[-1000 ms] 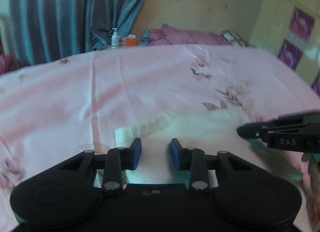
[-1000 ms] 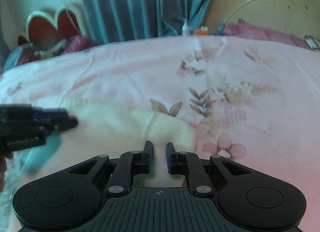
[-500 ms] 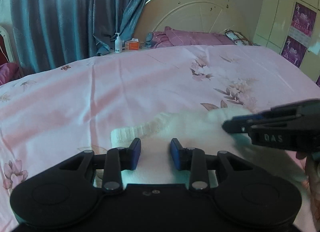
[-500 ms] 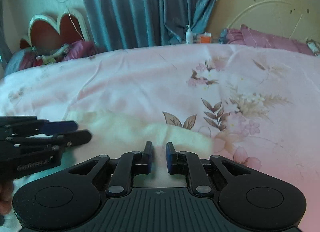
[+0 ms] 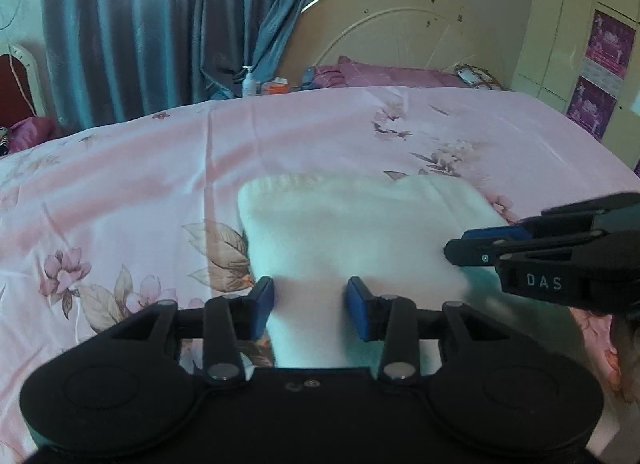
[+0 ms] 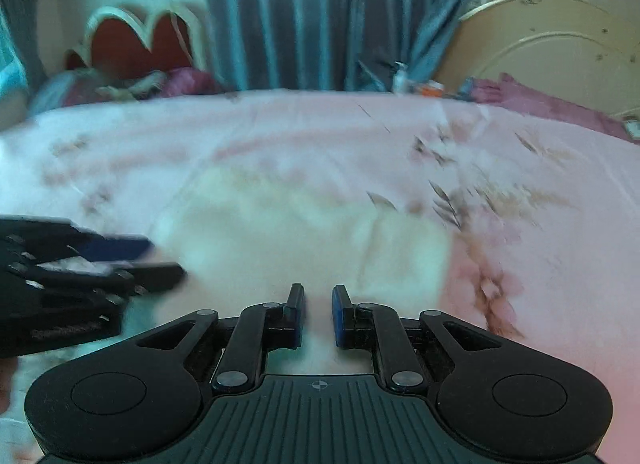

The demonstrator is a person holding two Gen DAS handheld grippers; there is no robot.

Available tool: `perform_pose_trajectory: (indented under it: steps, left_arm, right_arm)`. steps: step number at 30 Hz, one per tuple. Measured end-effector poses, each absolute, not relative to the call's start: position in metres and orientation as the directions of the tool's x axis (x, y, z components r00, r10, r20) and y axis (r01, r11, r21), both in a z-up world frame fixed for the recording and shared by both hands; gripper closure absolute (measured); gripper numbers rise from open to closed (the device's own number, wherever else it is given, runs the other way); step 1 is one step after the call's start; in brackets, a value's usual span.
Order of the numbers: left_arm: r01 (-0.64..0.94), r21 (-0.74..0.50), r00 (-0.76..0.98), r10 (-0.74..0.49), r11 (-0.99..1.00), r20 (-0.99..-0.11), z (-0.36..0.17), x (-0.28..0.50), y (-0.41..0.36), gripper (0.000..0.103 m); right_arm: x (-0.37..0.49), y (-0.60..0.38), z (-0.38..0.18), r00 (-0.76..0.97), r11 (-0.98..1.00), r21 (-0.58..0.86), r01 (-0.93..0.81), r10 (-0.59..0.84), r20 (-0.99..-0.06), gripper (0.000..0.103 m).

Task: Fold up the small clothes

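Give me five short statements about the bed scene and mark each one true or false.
1. The white garment lies on a pink floral bedsheet. True.
2. The curtain behind the bed is red. False: it is grey-blue.
3. White fabric sits between the left gripper fingers. True.
4. The right gripper is clamped on a bottle. False: only white fabric lies between its fingers.
5. A pump bottle stands beyond the bed's far edge. True.

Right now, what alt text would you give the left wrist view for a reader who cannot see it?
A white knitted garment lies on a pink floral bedsheet, its near edge between the opening jaws of the left gripper. The right gripper reaches in from the right over the garment's right edge. Blue curtains and a cream arched headboard stand behind.
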State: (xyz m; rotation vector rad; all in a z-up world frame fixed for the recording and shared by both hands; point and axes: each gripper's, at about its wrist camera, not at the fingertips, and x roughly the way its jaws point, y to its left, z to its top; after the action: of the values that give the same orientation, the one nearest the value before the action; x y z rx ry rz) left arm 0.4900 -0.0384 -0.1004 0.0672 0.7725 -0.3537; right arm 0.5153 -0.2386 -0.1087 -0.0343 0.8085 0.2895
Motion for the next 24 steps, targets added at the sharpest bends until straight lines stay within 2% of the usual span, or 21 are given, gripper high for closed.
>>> perform_pose_trajectory:
  steps: [7, 11, 15, 18, 21, 24]
  left_arm:
    - [0.327, -0.117, 0.657, -0.315, 0.938, -0.685, -0.078, 0.46, -0.016, 0.062]
    - [0.329, -0.133, 0.633, -0.322, 0.935, -0.704, -0.084, 0.426, -0.01, 0.062]
    - [0.302, -0.145, 0.596, -0.305, 0.942, -0.742, -0.105, 0.413, -0.009, 0.062]
    - [0.287, -0.162, 0.597, -0.308, 0.944, -0.741, -0.1, 0.399, -0.004, 0.061]
    - [0.28, -0.169, 0.596, -0.309, 0.945, -0.741, -0.098, 0.385, 0.0, 0.061]
    - [0.269, -0.174, 0.603, -0.306, 0.947, -0.737, -0.099, 0.375, 0.005, 0.06]
  right_arm:
    - [0.474, -0.255, -0.073, 0.68, 0.952, 0.129, -0.277, 0.289, -0.673, 0.091]
    - [0.432, -0.254, -0.073, 0.635, 0.927, 0.125, -0.354, 0.337, -0.695, 0.091]
    - [0.419, -0.252, -0.104, 0.586, 0.952, 0.026, -0.305, 0.209, -0.783, 0.091]
    - [0.407, -0.266, -0.1, 0.597, 0.974, 0.028, -0.224, 0.16, -0.786, 0.091]
    - [0.391, -0.273, -0.09, 0.607, 0.971, 0.122, -0.207, 0.226, -0.762, 0.091]
    - [0.378, -0.262, -0.088, 0.608, 0.967, 0.11, -0.231, 0.232, -0.76, 0.09]
